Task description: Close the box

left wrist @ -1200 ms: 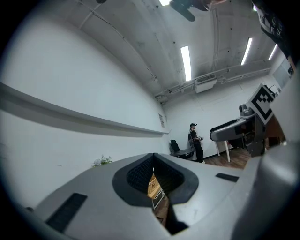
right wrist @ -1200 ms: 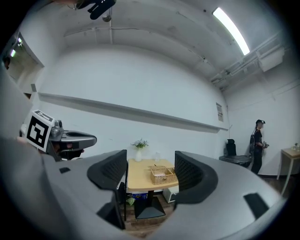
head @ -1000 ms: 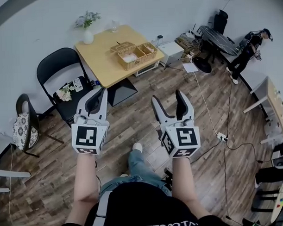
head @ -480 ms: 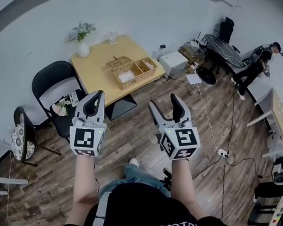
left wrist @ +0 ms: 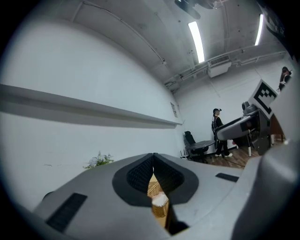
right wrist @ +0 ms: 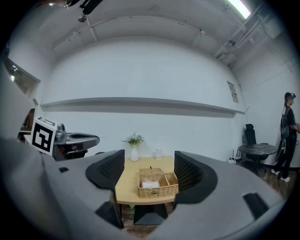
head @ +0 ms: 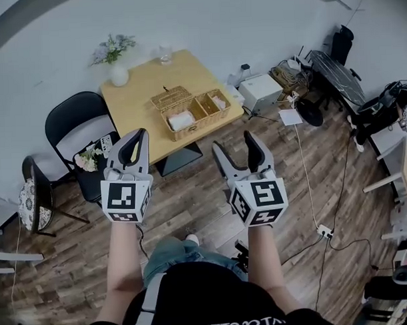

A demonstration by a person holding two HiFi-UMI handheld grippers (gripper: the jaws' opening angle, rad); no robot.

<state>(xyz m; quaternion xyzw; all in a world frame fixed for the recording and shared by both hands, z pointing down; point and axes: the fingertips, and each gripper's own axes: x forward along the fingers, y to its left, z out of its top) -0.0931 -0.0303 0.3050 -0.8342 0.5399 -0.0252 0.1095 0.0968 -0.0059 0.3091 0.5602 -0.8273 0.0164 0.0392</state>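
Observation:
A wicker box (head: 192, 112) stands on the yellow table (head: 141, 94), well ahead of both grippers. Its lid (head: 171, 97) lies open behind the left compartment, which holds something white. In the right gripper view the wicker box (right wrist: 157, 183) shows between the jaws, far off. My left gripper (head: 135, 142) is shut and empty, held in the air over the floor. Through its narrow gap a bit of the wicker box (left wrist: 156, 206) shows. My right gripper (head: 236, 148) is open with nothing in it, level with the left one.
A vase of flowers (head: 118, 71) and a glass (head: 164, 56) stand at the table's back. A black chair (head: 79, 119) holding small items is left of the table, with a cushioned chair (head: 31, 188) beyond. A white unit (head: 257, 90), cables and a black desk (head: 333, 67) lie right.
The table and box have slid lower and nearer in the head view as the person steps toward them. Both grippers keep their pose: left shut, right open.

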